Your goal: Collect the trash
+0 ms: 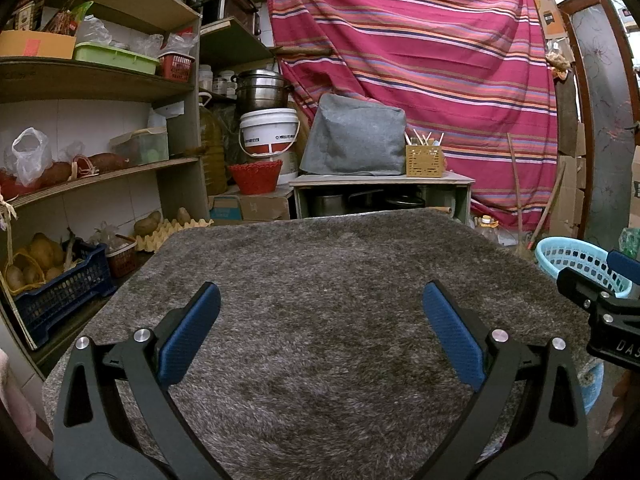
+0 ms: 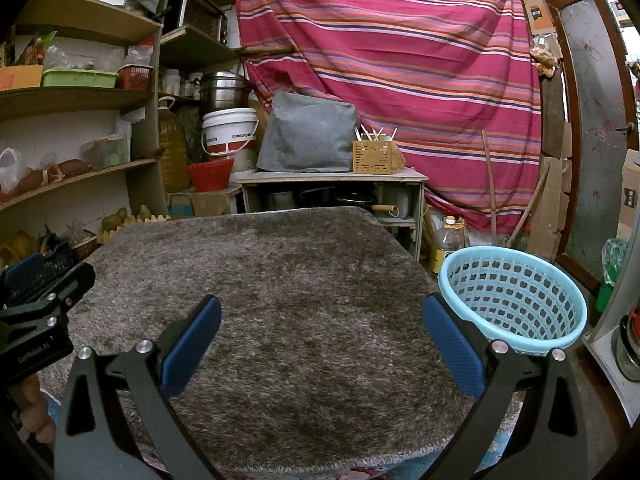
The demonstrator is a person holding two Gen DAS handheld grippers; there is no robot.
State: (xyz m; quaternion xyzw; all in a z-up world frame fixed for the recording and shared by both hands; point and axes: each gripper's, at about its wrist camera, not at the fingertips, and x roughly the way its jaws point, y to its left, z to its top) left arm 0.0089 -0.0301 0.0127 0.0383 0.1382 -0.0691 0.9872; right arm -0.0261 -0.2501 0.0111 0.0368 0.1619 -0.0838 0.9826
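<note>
Hovering wide-spread, both tools (image 1: 320,308) (image 2: 320,310) overlook shaggy grey rug (image 2: 280,280) beside perforated blue basket (image 2: 516,300).

Shaggy grey pile rug (image 1: 320,280), perforated glossy blue plastic basket (image 2: 516,300), striped woven cloth curtain (image 1: 420,60)

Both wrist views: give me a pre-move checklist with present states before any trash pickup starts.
1. Left gripper open and holding nothing: ok.
2. Right gripper open and holding nothing: ok.
3. Light blue perforated plastic basket upright beside the rug's right edge, opening free: ok.
4. Trash to pick visible on the shaggy grey-brown rug: not ok, none seen.
5. Basket contents: cannot tell, bottom hidden.
6. Grippers apart from each other: ok.
</note>
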